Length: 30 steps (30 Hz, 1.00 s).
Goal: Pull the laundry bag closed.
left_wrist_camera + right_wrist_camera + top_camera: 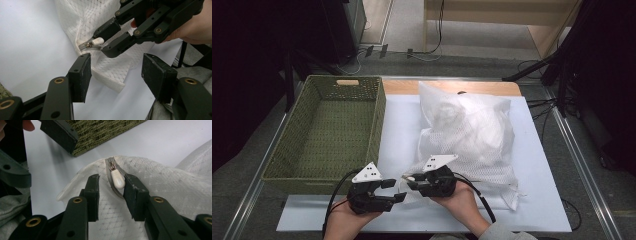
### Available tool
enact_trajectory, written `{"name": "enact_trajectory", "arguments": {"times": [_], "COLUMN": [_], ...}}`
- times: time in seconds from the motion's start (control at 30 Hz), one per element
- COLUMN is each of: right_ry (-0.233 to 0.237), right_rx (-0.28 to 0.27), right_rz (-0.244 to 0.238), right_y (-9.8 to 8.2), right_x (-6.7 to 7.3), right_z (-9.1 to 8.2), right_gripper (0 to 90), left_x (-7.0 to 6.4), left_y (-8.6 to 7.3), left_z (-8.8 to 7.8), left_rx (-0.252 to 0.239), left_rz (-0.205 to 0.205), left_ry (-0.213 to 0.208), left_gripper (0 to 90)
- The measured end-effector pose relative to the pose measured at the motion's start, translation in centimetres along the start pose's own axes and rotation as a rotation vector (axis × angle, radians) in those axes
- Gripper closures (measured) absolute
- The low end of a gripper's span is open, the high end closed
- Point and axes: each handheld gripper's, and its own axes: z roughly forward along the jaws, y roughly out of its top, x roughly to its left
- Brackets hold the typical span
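Nearest us, at the bottom edge of the high view, our two hands hold the tongs side by side over the white sheet (542, 165) that covers the tabletop.

On the left stands an olive woven basket (287, 155), its front wall just beyond our left tongs (399, 190). These tongs point toward the right, and in the left gripper view their black pads (80, 77) stand well apart with nothing between them; under them lies the bare sheet and one floppy corner of the mesh bag.

Just to the right, our right tongs (407, 180) face the left ones, tips near each other but not touching. In the right gripper view their jaws are narrow and bracket a white teardrop zipper pull (117, 180): the right pad sits against or just beside the pull, while the left pad (92, 192) stands clear of it, so we do not see it pinched.

That pull hangs at the near left corner of a white mesh laundry bag (472, 135), which lies stuffed and puffy on the sheet, right of the basket and stretching away from our right hand (459, 197).
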Motion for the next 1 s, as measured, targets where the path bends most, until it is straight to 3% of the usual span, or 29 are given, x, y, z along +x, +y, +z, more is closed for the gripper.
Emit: {"name": "enact_trajectory", "arguments": {"times": [0.23, 0.43, 0.6, 0.77, 1.0], "right_ry": [0.0, 0.011, 0.021, 0.038, 0.045], "right_rx": [0.004, 0.012, 0.014, 0.019, 0.0], "right_rz": [0.045, 0.042, 0.037, 0.046, 0.04], "right_y": [0.4, 0.6, 1.0, 1.1, 1.1], "right_x": [-0.4, -0.4, -0.1, -0.2, 0.0], "right_z": [0.2, -0.1, -0.9, -1.3, -3.3], "right_gripper": [75.5, 85.5, 86.4, 87.0, 87.1], "left_x": [0.0, 0.0, -0.3, -0.4, -0.4], "left_y": [0.0, 0.0, 0.1, 0.2, 0.6], "left_z": [0.1, 0.1, 0.1, 0.5, 1.0], "left_rx": [0.015, 0.018, 0.027, 0.034, 0.037], "left_rz": [0.002, 0.001, 0.023, 0.026, 0.028], "left_ry": [0.004, 0.004, 0.034, 0.028, 0.015], "left_gripper": [41.4, 41.6, 41.6, 41.6, 41.6]}}
